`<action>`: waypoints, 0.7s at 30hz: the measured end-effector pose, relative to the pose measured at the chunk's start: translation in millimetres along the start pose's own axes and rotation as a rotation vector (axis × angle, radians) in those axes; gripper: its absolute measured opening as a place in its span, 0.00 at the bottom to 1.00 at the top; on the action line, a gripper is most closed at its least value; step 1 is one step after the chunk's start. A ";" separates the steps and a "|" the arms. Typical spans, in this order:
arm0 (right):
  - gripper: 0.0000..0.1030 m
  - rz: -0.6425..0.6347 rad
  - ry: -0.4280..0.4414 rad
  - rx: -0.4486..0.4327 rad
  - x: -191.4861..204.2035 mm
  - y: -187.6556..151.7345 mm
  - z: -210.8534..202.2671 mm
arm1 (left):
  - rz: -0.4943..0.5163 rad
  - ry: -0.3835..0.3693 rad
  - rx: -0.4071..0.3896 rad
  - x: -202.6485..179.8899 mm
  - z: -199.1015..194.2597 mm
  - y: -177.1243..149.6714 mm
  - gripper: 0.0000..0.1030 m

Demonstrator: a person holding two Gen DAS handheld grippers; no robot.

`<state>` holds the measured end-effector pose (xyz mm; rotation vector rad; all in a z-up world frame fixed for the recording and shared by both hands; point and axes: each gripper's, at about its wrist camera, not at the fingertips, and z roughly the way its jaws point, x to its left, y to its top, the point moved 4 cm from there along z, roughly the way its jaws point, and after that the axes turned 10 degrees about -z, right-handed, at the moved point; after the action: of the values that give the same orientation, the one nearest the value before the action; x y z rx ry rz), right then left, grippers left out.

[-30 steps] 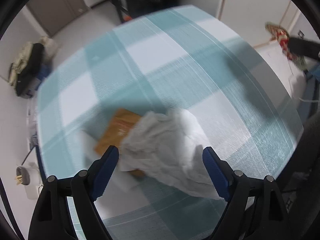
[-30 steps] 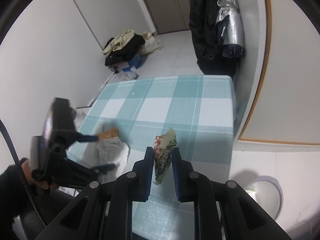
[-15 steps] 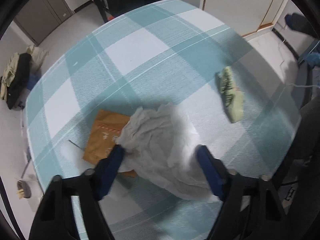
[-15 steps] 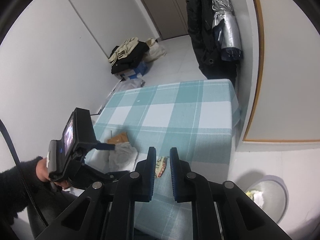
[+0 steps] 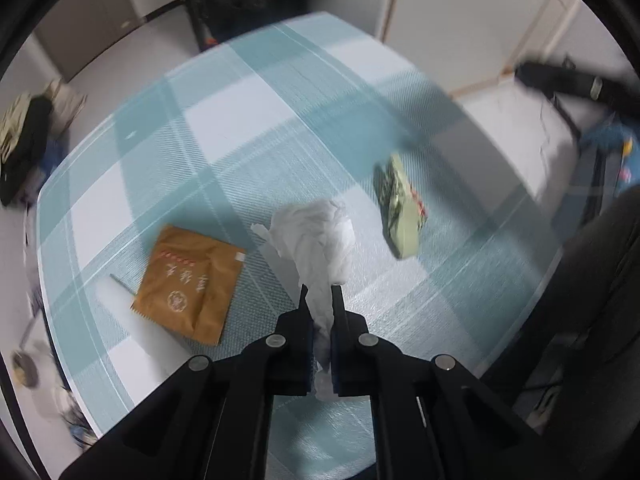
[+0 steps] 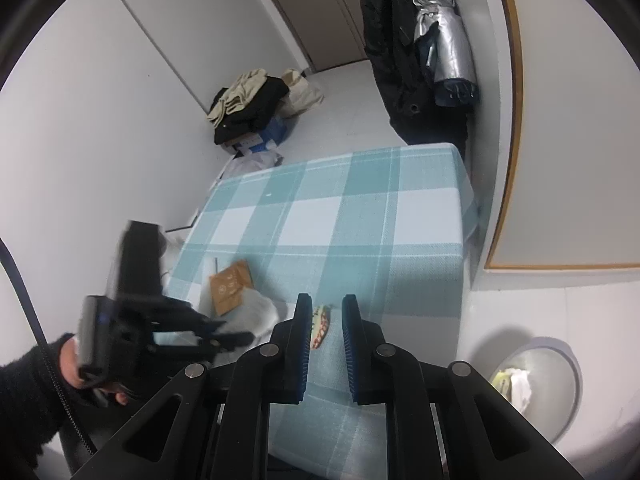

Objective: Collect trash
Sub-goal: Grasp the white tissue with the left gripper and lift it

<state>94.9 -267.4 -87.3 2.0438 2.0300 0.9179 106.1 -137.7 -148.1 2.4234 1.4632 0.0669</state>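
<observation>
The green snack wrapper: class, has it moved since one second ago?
Yes. The green snack wrapper was pinched in the right gripper then; now it lies dropped on the checked tablecloth, beside the tissue.

Checked table (image 5: 260, 92): brown packet (image 5: 188, 280), green wrapper (image 5: 400, 208), crumpled tissue (image 5: 316, 236) on it.

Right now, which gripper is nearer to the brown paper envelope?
Left. The left gripper, shut on the white tissue, sits just beside the brown paper envelope. The right gripper is open, farther off above the green wrapper.
</observation>
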 end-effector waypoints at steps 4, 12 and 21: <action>0.15 -0.009 -0.007 0.037 5.3 -3.4 11.6 | -0.095 -0.050 -0.063 12.0 -24.4 -7.9 0.02; 0.27 -0.047 -0.031 0.127 24.9 -9.1 44.3 | -0.321 -0.060 -0.218 50.6 -68.8 -21.9 0.02; 0.47 -0.080 -0.093 0.221 36.8 -13.7 82.6 | -0.415 -0.108 -0.351 80.9 -85.0 -21.3 0.02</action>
<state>120.2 -204.5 -148.7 2.0483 2.2303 0.5964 109.8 -37.9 -82.8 1.7899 1.7076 0.0891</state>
